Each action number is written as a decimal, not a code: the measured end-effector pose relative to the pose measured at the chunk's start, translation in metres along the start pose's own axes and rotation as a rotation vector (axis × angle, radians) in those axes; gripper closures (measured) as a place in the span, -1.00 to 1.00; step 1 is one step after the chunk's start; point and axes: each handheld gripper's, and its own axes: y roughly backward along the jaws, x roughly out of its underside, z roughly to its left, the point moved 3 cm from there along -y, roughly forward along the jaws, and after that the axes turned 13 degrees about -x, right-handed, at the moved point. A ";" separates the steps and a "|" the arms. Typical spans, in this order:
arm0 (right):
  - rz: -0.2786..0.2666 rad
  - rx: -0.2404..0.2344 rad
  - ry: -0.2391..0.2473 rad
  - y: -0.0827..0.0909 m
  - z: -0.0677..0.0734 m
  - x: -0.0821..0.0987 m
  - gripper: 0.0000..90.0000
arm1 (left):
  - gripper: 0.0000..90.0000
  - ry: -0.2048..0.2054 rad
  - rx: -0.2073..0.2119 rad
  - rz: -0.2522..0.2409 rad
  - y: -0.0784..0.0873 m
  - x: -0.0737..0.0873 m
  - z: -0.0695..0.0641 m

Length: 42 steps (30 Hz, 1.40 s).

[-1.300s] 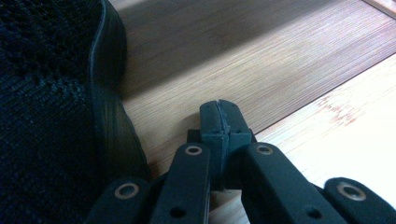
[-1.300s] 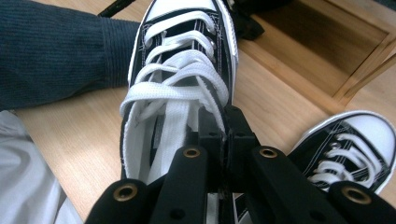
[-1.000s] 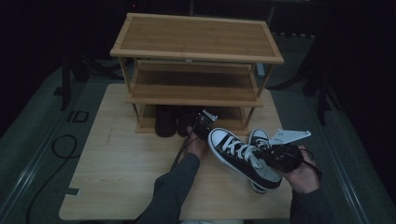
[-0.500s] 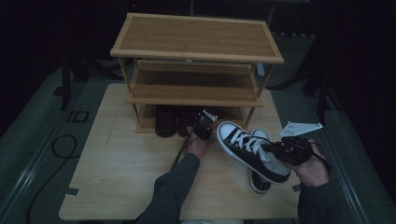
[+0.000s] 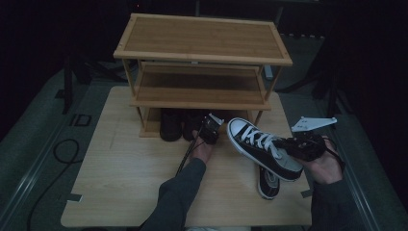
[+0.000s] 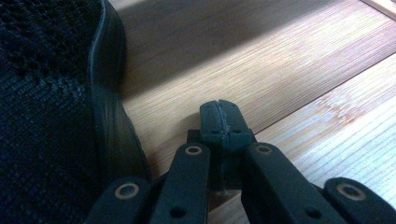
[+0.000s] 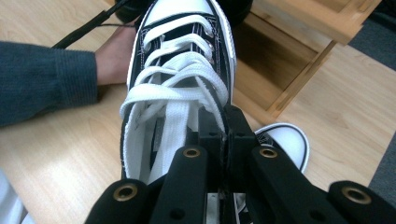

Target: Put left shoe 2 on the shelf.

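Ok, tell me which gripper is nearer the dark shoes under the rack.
Left. The left gripper sits right beside the dark shoes; the right gripper holds a black sneaker farther off.

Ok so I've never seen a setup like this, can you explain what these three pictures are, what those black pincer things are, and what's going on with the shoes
There is no robot here: a person sits at a wooden table and holds a hand-operated two-jaw gripper in each hand. The wide picture comes from a fixed camera above, looking down. The other two come from small cameras riding on the grippers, so the black jaws rise from the bottom of each.

On the table stands a bamboo shoe rack with dark shoes tucked on its lowest level. The right gripper is shut on the collar of a black-and-white high-top sneaker and holds it tilted above the table. Its partner sneaker lies on the table underneath. The left gripper is shut on nothing, resting near the rack beside a dark shoe.
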 end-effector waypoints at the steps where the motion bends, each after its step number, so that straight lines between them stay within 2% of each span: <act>1: -0.002 -0.001 -0.005 0.001 -0.001 -0.001 0.96 | 1.00 0.001 0.000 0.000 0.000 0.000 0.000; 18: -0.050 0.018 -0.015 0.013 -0.020 -0.029 0.96 | 1.00 0.005 0.004 -0.003 0.000 0.000 0.000; 29: -0.059 0.001 0.000 0.000 -0.027 -0.057 0.96 | 1.00 -0.001 -0.013 0.000 0.000 0.000 0.000; 41: -0.082 -0.014 0.016 -0.013 -0.027 -0.083 0.96 | 1.00 -0.001 -0.007 -0.001 0.000 0.000 0.000; 42: -0.083 -0.013 0.013 -0.017 -0.028 -0.087 0.96 | 1.00 0.002 0.007 -0.003 0.000 0.000 -0.001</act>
